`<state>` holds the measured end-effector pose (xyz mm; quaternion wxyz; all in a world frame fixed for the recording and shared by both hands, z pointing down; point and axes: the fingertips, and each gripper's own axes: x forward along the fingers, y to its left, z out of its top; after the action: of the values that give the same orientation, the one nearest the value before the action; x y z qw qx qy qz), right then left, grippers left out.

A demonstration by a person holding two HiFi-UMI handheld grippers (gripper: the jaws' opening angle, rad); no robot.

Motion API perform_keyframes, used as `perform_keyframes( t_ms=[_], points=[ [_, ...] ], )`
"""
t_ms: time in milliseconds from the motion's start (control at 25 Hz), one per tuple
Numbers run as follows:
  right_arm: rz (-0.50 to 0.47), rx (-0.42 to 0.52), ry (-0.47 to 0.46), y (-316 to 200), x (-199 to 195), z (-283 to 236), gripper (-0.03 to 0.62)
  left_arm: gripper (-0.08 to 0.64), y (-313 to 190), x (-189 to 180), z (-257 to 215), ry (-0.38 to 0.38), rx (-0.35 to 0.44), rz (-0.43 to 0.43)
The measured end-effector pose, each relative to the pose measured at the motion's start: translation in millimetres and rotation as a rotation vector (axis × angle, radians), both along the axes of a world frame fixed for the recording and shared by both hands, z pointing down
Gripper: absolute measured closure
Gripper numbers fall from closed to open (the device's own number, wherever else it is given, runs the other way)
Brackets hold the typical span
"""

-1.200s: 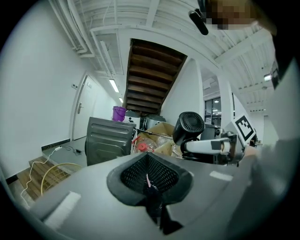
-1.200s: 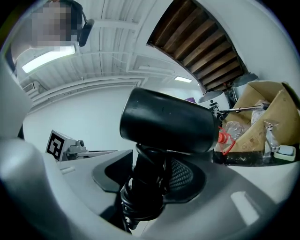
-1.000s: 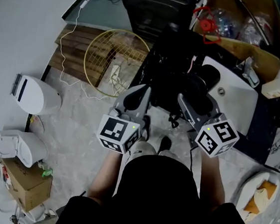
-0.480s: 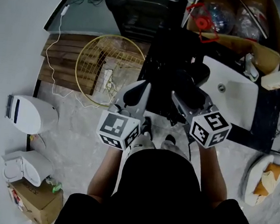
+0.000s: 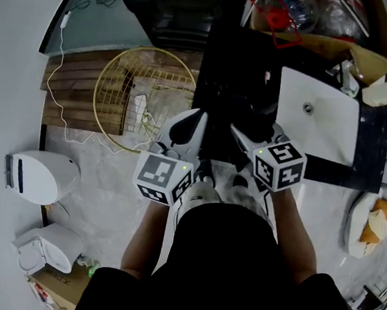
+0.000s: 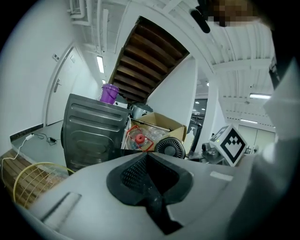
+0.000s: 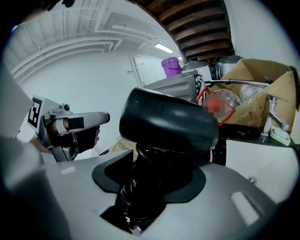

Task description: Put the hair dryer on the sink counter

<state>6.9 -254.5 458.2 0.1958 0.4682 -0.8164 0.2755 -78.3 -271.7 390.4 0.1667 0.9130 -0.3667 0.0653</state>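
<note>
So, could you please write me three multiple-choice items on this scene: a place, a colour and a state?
1. Where is the wire basket? A on a shelf; B on the floor; C on a chair.
2. What colour is the hair dryer? A black; B pink; C white.
3. The right claw is: A open; B shut on the hair dryer's handle; C holding a cloth.
Answers: B, the head view shows it lying there; A, its body is black; B, the jaws clamp its handle.
</note>
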Motion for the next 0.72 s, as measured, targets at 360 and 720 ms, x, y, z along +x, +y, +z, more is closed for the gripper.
perform_keyframes(
  t_ms=[360,720],
  points=[
    [0.018,-0.162,0.093,-15.9,-9.3,52.3,0.375,0.561,-20.2,-1.2,21.0,0.005,-0.048,0.05],
    [0.023,-0.249,0.207,-28.6,-17.8,84.4,0.376,0.561,-31.8,-7.2,36.8,-0.01,-0.073,0.062]
  ],
)
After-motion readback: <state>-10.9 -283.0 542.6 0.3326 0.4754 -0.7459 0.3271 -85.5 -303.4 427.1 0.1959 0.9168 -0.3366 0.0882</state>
